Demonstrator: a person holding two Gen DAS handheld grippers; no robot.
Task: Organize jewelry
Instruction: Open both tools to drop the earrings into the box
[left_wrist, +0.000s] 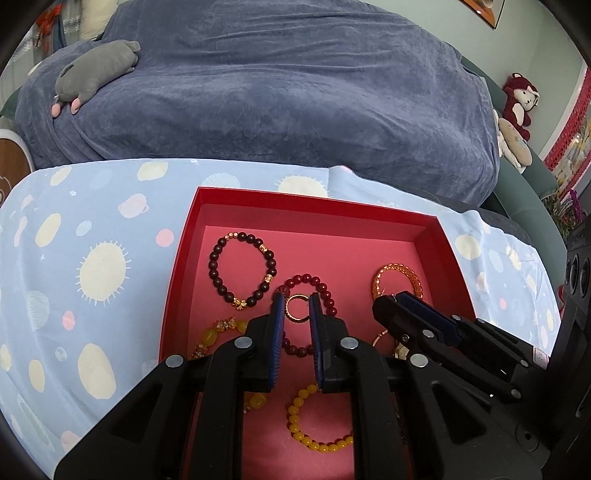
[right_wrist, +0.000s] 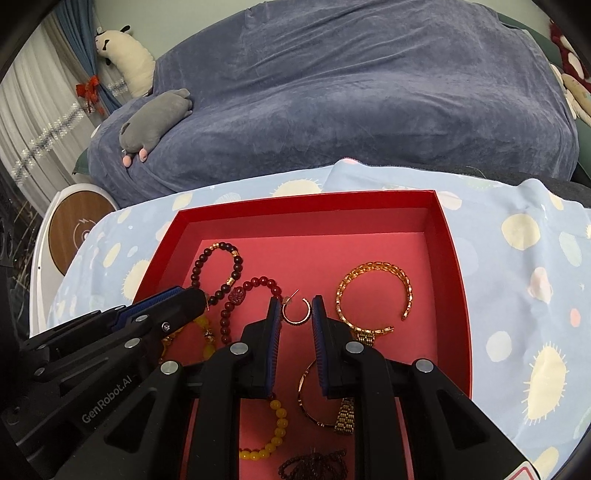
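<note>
While over the red box (left_wrist: 439, 236), left hand-held gripper (left_wrist: 297, 308) clamped on gold ring (left_wrist: 296, 309), right hand-held gripper (right_wrist: 295, 308) clamped on hoop earring (right_wrist: 296, 312).

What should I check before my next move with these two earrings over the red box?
1. Left gripper grips the round gold hoop: ok, a pad on each side.
2. Right gripper grips the open hoop earring: ok, held between the pads.
3. Both grippers are over the red box: ok.
4. Grippers are clear of each other: ok, a gap shows between them in both views.
5. Free spot to set down: ok, the box floor near the far wall is bare.
6. Round gold hoop is clear of the red bead bracelet behind it: cannot tell.
</note>
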